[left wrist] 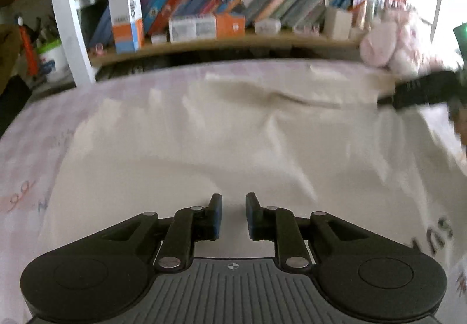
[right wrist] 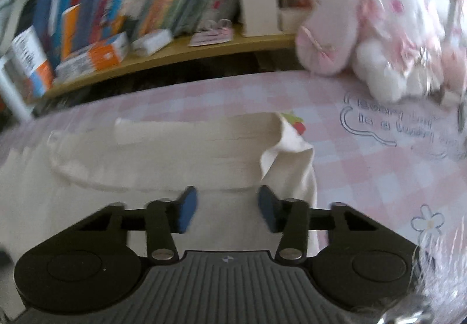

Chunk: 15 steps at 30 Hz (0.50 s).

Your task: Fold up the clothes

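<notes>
A cream garment lies spread flat on a pink checked bed sheet. My left gripper hovers over the garment's near part, its blue pads a narrow gap apart with only cloth showing below them. At the right edge of the left wrist view, the blurred black body of the right gripper reaches over the garment's far right corner. In the right wrist view my right gripper is open above the cream garment, near its right edge, where a corner is turned up.
A wooden shelf packed with leaning books and small boxes runs along the far side of the bed. Pink and white plush toys sit at the back right. A white post stands at the left. The sheet lies bare to the right.
</notes>
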Tool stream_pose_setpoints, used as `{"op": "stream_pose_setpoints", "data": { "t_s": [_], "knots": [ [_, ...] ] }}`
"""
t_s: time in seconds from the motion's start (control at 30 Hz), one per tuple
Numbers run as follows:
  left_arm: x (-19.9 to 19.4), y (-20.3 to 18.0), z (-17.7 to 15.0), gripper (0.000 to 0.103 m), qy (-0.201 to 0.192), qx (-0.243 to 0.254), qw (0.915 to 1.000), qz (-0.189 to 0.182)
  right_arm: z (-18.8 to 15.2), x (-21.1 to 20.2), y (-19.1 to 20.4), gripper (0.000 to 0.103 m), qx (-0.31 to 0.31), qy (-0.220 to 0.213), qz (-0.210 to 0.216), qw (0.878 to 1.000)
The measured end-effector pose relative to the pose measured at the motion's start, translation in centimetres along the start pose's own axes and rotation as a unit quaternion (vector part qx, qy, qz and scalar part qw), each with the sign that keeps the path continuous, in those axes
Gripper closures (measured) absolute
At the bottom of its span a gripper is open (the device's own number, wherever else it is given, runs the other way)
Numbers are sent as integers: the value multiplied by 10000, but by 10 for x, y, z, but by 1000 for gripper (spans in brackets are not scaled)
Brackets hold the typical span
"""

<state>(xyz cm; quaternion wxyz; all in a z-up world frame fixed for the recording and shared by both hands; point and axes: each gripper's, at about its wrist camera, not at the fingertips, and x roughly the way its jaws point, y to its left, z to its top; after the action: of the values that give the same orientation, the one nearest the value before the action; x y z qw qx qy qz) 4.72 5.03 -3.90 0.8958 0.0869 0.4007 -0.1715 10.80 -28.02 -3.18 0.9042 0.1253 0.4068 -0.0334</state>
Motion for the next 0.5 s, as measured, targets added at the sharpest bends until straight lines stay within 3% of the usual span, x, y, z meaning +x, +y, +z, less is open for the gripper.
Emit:
{"op": "stream_pose_setpoints", "data": {
  "t_s": [0.03, 0.1, 0.17, 0.23, 0.33, 0.4, 0.5],
  "knots": [
    [-1, -2, -2, 84, -28, 80, 10000, 12, 6, 3, -5, 75, 186, 65, 35, 9998],
    [-4, -5, -6, 84, -84, 236, 9997, 36, 21, 10, -18, 94, 681, 214, 216, 9972],
    [-4, -5, -8, 84, -96, 285, 9995, 25, 38, 17, -32, 96, 1267, 345, 478, 9902],
    [-5, -5, -8, 84, -91, 287, 9995, 17, 58, 22, -47, 97, 1902, 177, 764, 9786],
    [-4, -6, -9, 84, -78, 294, 9995, 24, 82, 23, -59, 97, 2156, -171, 620, 9744],
    [-5, -6, -11, 83, -109, 305, 9995, 30, 81, 12, -48, 92, 1423, -298, 425, 9885],
    [-5, -7, -13, 83, -140, 295, 9995, 37, 70, -3, -22, 83, 169, -420, 295, 9985]
  ]
}}
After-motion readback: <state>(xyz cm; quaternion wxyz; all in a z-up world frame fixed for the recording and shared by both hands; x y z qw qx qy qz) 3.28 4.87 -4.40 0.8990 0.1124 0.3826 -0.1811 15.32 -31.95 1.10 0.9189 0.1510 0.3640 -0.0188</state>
